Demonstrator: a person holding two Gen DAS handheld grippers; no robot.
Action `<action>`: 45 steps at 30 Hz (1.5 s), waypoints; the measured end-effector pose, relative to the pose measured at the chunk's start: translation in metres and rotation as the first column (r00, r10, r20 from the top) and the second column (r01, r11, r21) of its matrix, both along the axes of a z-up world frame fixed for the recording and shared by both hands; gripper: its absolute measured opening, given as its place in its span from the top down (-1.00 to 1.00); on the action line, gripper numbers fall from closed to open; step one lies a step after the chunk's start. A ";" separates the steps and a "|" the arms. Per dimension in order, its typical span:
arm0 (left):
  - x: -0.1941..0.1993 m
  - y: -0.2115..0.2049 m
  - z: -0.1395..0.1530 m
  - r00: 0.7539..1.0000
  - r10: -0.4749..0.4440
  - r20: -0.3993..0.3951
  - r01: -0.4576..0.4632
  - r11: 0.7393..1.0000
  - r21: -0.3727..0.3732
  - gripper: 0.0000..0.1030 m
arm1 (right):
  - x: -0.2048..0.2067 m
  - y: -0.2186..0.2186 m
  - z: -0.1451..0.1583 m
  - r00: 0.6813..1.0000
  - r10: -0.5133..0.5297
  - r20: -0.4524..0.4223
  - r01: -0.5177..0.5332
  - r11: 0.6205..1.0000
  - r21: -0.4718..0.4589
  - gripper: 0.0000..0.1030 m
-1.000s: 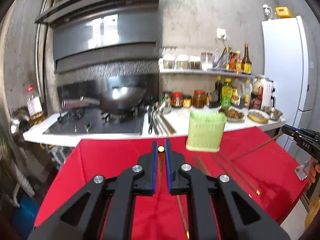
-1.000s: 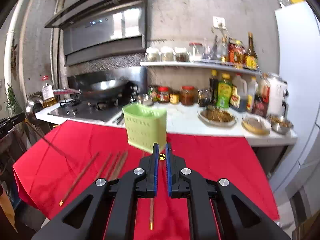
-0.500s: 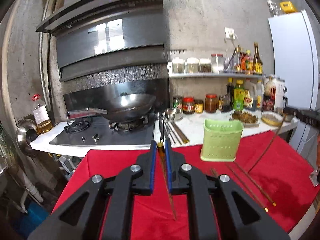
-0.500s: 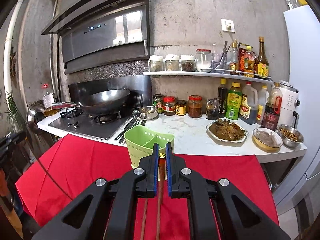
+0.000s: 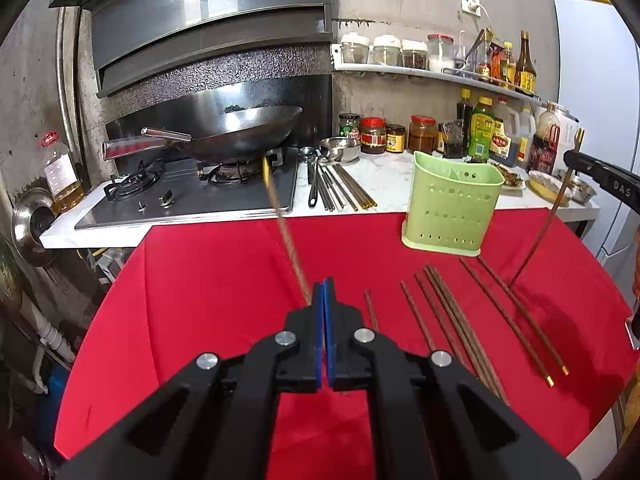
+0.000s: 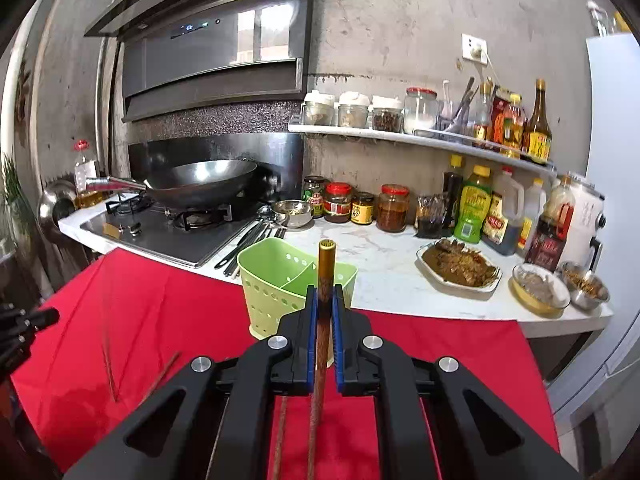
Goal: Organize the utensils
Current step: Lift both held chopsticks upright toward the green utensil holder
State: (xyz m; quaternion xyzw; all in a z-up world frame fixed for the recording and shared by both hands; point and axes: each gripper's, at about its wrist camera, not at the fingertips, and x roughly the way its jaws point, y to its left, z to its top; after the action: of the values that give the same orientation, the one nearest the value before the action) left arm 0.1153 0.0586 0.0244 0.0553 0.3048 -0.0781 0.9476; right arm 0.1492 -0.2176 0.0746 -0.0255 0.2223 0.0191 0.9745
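My left gripper (image 5: 324,292) hangs low over the red cloth, its jaws closing, and the blue pads meet with nothing between them. A blurred brown chopstick (image 5: 286,232) leans up and away just left of its left fingertip, outside the pads. Several more chopsticks (image 5: 444,320) lie on the cloth to the right. My right gripper (image 6: 324,292) is shut on a chopstick (image 6: 326,268) held upright, gold end up, just in front of the green holder (image 6: 280,284). The left wrist view shows that gripper (image 5: 576,156) at the right edge, right of the holder (image 5: 452,208).
Behind the red-clothed table (image 5: 200,280) runs a white counter with a stove and wok (image 5: 240,132), metal utensils (image 5: 332,188), jars, sauce bottles (image 6: 472,208) and dishes of food (image 6: 460,264). A white fridge (image 5: 592,80) stands at the right.
My left gripper has sunk toward the cloth. The chopstick that stood between its pads now leans outside them, and the pads have met. My right gripper has carried its chopstick closer to the holder.
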 end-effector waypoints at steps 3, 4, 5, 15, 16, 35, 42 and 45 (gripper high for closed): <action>0.008 0.009 0.000 1.000 0.021 -0.018 -0.021 1.000 -0.003 0.98 | -0.008 0.001 0.005 1.000 -0.006 0.006 0.006 1.000 -0.029 0.87; 0.012 0.011 0.001 0.999 0.031 -0.022 -0.031 0.999 -0.011 0.98 | -0.014 0.002 0.009 1.000 -0.005 0.020 0.006 0.998 -0.056 0.87; 0.021 0.017 -0.001 0.998 0.042 -0.046 -0.043 0.999 -0.017 0.98 | -0.018 0.003 0.012 1.000 -0.007 0.028 0.009 0.997 -0.078 0.87; 0.135 0.030 -0.046 0.957 0.068 -0.283 -0.083 0.996 -0.039 0.62 | -0.016 0.005 0.015 0.996 -0.038 0.077 0.052 0.982 -0.184 0.87; 0.142 0.030 -0.049 0.955 0.074 -0.286 -0.089 0.995 -0.042 0.42 | -0.013 0.004 0.013 0.995 -0.046 0.084 0.061 0.981 -0.187 0.87; 0.245 0.010 -0.109 0.886 0.141 -0.441 -0.174 0.984 -0.035 0.76 | 0.029 -0.008 0.006 0.995 -0.069 0.076 0.080 0.985 -0.151 0.87; 0.225 0.008 -0.078 0.926 0.132 -0.354 -0.166 0.984 -0.066 0.87 | 0.019 -0.014 0.005 0.994 -0.071 0.077 0.080 0.989 -0.128 0.87; 0.199 0.007 -0.043 0.958 0.110 -0.264 -0.141 0.985 -0.103 0.87 | 0.009 -0.016 0.008 0.994 -0.062 0.089 0.071 0.992 -0.103 0.87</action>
State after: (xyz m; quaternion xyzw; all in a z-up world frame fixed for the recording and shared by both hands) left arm 0.3141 0.0652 -0.0187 -0.0321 0.4229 -0.0424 0.9046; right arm 0.1582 -0.2339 0.0826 -0.0704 0.1818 -0.0263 0.9804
